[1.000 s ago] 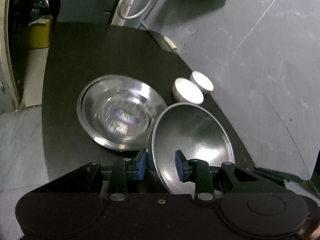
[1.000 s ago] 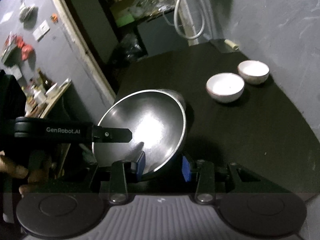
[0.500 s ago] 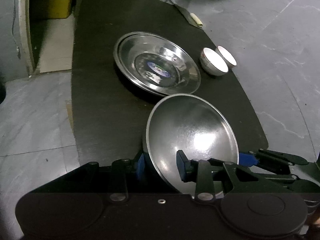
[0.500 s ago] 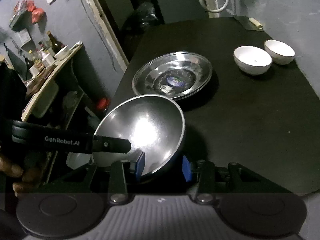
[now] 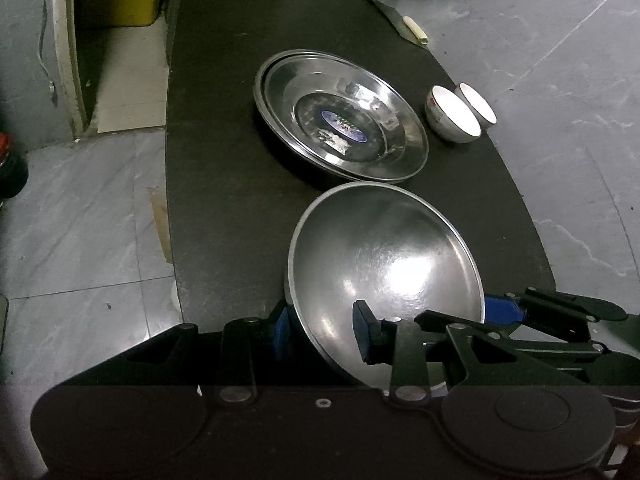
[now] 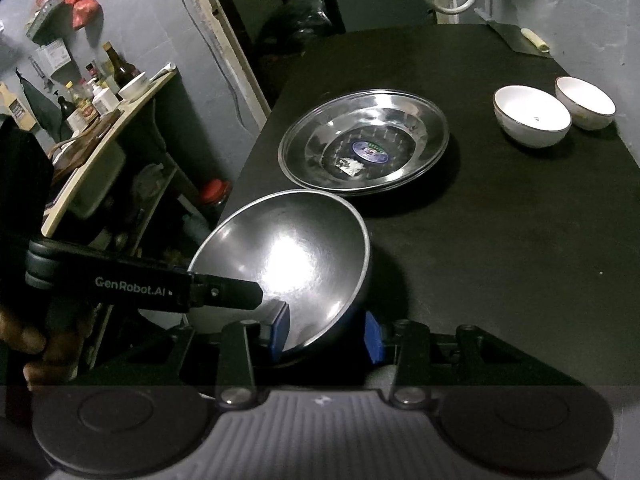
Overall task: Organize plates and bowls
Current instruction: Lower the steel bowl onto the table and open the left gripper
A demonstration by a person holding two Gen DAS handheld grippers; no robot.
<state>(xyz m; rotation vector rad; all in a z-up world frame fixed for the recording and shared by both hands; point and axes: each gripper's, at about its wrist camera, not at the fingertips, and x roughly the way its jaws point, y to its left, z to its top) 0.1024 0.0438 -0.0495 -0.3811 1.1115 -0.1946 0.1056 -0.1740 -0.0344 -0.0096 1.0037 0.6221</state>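
A steel bowl (image 5: 384, 264) is held over the near end of the black table (image 5: 224, 120). My left gripper (image 5: 320, 330) is shut on its near rim, and my right gripper (image 6: 326, 334) is shut on the same bowl (image 6: 288, 264) from the other side. The right gripper's blue pad (image 5: 500, 310) shows at the bowl's right edge. Stacked steel plates (image 5: 340, 136) with a blue label lie mid-table and show in the right wrist view (image 6: 364, 140). Two white bowls (image 5: 452, 120) stand side by side to their right, also in the right wrist view (image 6: 532, 120).
The table's left edge drops to a tiled floor (image 5: 80, 220). A yellow box (image 5: 120, 0) stands at the far left. A side shelf with bottles (image 6: 100, 92) is left of the table. A knife with a pale handle (image 6: 532, 40) lies at the far right corner.
Both grippers have drawn back and up with the steel bowl, away from the stacked plates. The plates and white bowls now lie farther off.
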